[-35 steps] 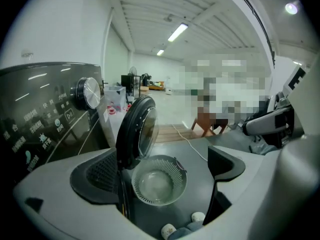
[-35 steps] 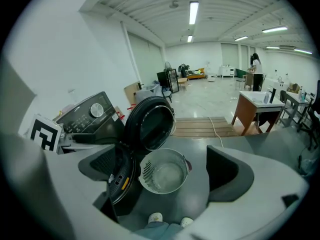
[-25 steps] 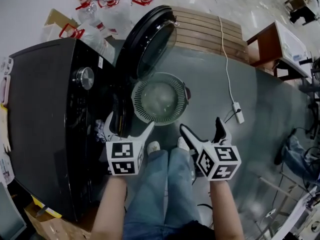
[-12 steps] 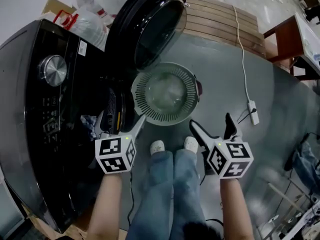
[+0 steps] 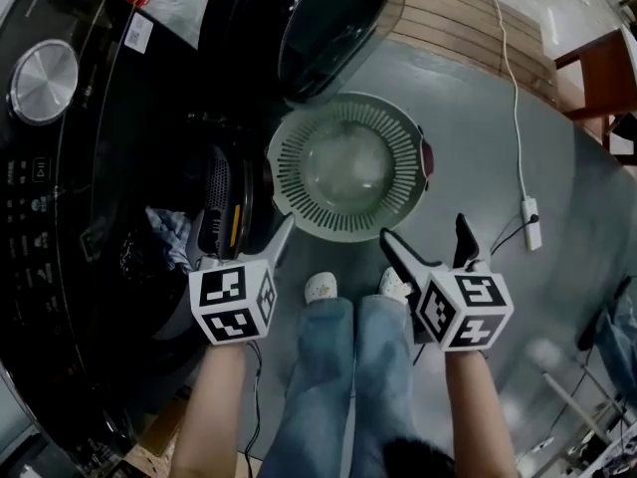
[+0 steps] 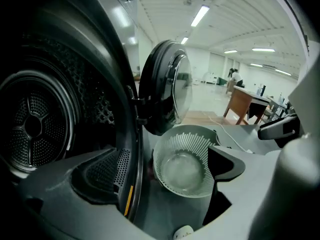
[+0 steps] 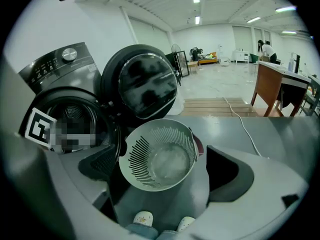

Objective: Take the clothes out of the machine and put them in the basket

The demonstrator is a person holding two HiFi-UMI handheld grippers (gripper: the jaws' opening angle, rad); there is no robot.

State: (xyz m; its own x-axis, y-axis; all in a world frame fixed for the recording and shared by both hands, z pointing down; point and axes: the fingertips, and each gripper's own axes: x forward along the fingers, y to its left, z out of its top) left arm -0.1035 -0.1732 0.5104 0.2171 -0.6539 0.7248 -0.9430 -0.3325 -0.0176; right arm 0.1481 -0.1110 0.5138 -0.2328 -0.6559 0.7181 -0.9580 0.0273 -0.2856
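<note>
Grey floor (image 5: pixel 478 137), basket (image 5: pixel 292 172) empty: you are bringing left tongs (image 5: pixel 249 243) and right tongs (image 5: pixel 426 231) (both open, empty) nearer the machine (image 5: pixel 100 137); clothes (image 5: pixel 171 233) waiting.

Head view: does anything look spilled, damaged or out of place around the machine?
Nothing stands out. The basket sits empty on the floor beside the open door, and cloth shows inside the machine.

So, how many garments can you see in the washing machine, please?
1: a bluish cloth in the machine opening, left of the basket; more may be hidden inside.
</note>
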